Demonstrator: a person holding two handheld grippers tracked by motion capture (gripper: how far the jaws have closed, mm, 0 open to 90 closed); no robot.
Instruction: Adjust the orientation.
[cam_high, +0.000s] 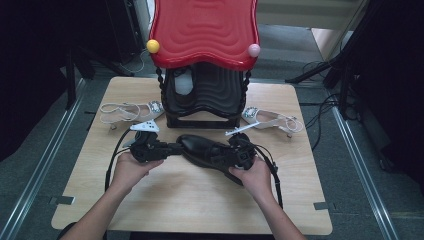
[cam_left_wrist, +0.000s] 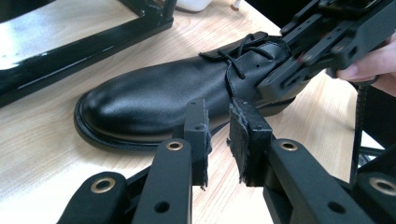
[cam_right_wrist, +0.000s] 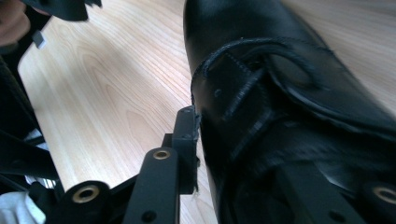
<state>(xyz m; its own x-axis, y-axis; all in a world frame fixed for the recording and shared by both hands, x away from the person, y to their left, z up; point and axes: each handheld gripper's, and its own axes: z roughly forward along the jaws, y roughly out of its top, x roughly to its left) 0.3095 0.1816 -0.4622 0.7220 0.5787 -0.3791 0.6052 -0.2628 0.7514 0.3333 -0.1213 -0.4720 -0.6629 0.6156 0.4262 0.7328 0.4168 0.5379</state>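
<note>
Wooden table (cam_high: 190, 200), square top, person's forearms come in from the bottom edge. At the far side stands a black rack (cam_high: 202, 97) with a big red wavy top (cam_high: 202, 30), a yellow ball (cam_high: 153, 46) at one front corner and a pink ball (cam_high: 254, 50) at the other. A white shoe sits inside the rack (cam_high: 183, 82).

Black lace-up shoe (cam_high: 202, 149) lies on the table just in front of the rack, between the two hands, toe toward the person's left, sole flat on the wood.

White sandal left of the rack (cam_high: 131, 111), second white sandal right of it (cam_high: 272, 120), both flat on the table, well apart from the black shoe.

Left gripper (cam_left_wrist: 218, 140) sits at the toe end, jaws slightly apart, nothing between the pads; the shoe's side is just beyond the tips, contact not clear. Right gripper (cam_right_wrist: 233, 154) is at the laced heel end, jaws straddling the shoe's collar: one jaw outside against the leather, the other hidden behind the shoe. Whether the pads press on it, cannot tell.
</note>
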